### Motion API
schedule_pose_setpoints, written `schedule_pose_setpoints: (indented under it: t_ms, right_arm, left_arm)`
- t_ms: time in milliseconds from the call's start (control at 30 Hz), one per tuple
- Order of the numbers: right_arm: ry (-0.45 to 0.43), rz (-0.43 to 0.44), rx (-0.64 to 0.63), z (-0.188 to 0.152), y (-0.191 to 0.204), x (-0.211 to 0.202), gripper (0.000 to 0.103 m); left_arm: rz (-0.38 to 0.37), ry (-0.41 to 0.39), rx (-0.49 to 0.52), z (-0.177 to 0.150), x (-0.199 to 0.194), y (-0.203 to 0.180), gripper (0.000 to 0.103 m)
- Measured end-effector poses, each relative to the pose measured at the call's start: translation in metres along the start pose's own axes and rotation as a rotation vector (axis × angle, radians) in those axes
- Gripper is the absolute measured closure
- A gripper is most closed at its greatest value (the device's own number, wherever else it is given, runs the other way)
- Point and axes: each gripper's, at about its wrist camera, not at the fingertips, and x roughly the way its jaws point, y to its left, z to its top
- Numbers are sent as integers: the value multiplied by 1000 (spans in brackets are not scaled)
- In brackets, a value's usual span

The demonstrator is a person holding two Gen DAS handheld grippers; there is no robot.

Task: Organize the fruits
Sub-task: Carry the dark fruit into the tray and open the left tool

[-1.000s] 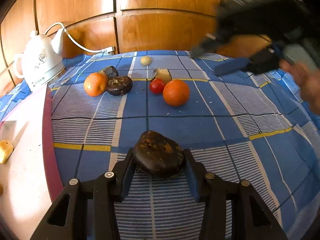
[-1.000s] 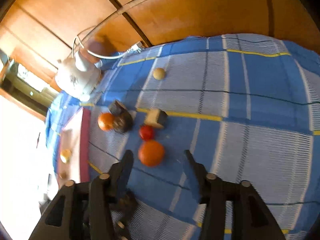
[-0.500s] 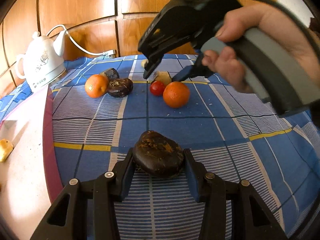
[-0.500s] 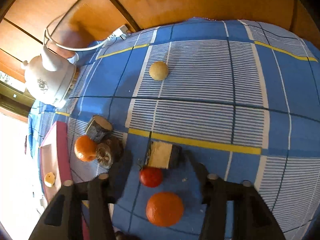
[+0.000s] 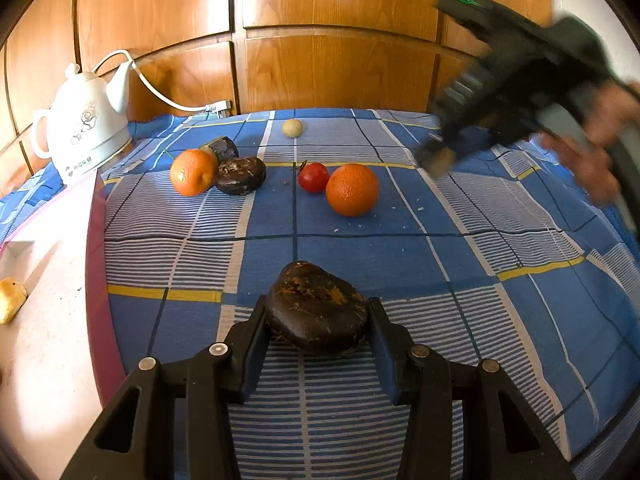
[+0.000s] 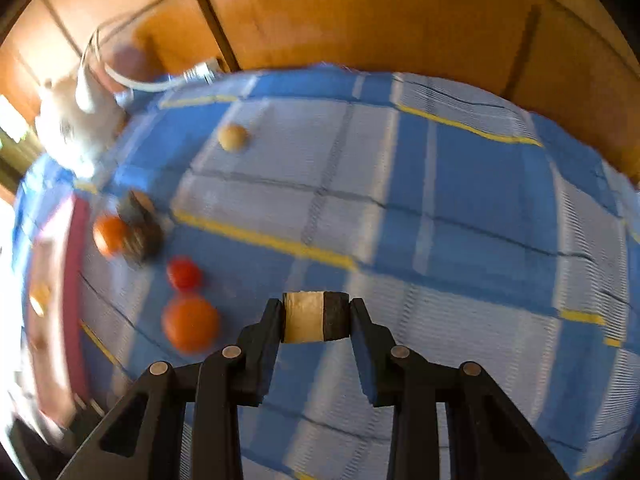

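since like fruit is probably being grouped, a dark fruit [image 5: 318, 312] is clamped by the left gripper [image 5: 318, 334] (resting on the cloth [image 5: 400, 248]) while the right gripper [image 6: 316, 320] is closing on a cut chunk [image 6: 314, 317].

Oranges [image 5: 352, 195], tomato [image 5: 313, 177], perhaps rotten fruit [image 5: 316, 314]

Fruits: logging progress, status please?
Left hand-held gripper shut on dark fruit. Right hand-held gripper closing on cut piece. Nothing blocking.
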Motion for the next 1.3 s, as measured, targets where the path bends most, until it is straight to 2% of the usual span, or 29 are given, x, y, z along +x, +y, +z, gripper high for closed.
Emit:
schedule_pose_setpoints:
  t_ms: [167,300,467,567,667,833,933,1167,1300]
  right_arm:
    - [30,15,-60,-31,-9,3,69]
    - [-5,28,-54,-35,-11,5,69]
    - [-14,24,-79,-36,-12,5,69]
    - [-16,15,-94,-38,-10,5,69]
    - [-18,7,-102,-42,-7,3,69]
    - [-18,-6,-127,-42,-4,3,69]
    - [-16,0,-121,-41,-6,4,69]
    - [-16,-2,-121,-42,-5,4,69]
    - [-17,-1,-126,-42,-4,5,69]
  left_arm:
    - [-9,42,-6,7,0,2,57]
    - [-40,84,-64,12,-8,11,57]
    - [-86,63,-153,20,-39,30,57]
    - [-68,30,-182,27,-60,45,57]
    - [-36,10,-256,38,-75,77,57]
    - [47,22,-397,56,-71,147,57]
    - [135,35,-421,62,-61,185,57]
    - [262,78,-467,66,-35,251,56]
    - [313,84,-487,61,-28,267,43]
